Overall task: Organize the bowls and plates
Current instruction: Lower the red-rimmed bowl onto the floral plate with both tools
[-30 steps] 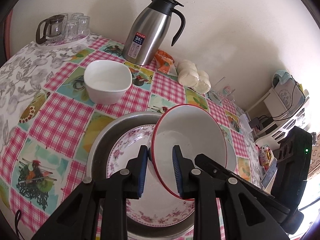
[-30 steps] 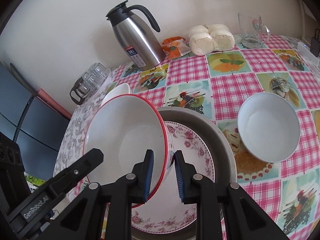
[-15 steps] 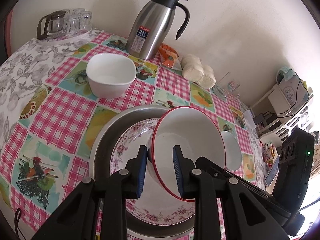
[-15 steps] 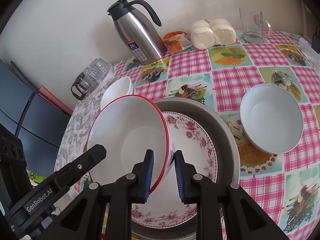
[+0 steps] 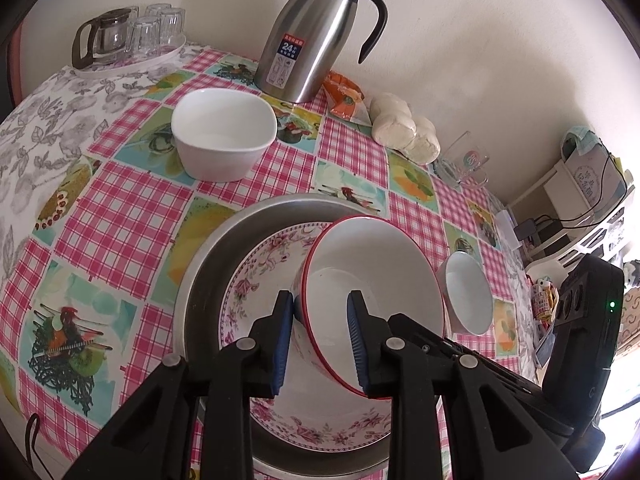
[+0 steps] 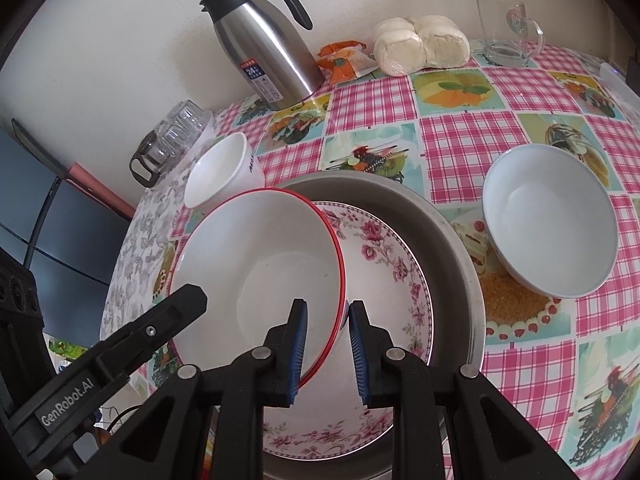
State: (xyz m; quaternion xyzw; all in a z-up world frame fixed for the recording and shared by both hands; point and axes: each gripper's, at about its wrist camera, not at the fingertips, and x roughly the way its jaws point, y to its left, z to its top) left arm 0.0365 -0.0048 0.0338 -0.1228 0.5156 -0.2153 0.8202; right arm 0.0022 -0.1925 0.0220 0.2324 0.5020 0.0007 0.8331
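Left tongs: the left gripper has the near wall of the red-rimmed bowl between its blue pads, one pad outside, one inside. The gap looks a shade wider than a second ago, yet the wall sits against the outer pad, so I read it as a grip.

Right tongs: the right gripper is clenched on the opposite side of the red-rimmed bowl, rim pinched between the pads, no change in squeeze.

Bowl: carried by both tongs, tipped, directly ahead of each pair of fingers and over the floral plate.

Beneath: floral plate lies inside the steel basin, under the tongs.

Just changed: compared with a second ago, the bowl appears lower and closer to the plate in both wrist views; the thermos has slid up the picture as the tongs tilt down.

Meaning: judging by this, the bowl is nearly seated on the plate; release looks like the next call.

Left to do: square white bowl beyond the left tongs, round white bowl off to the right of the right tongs, both on the cloth, outside the basin.
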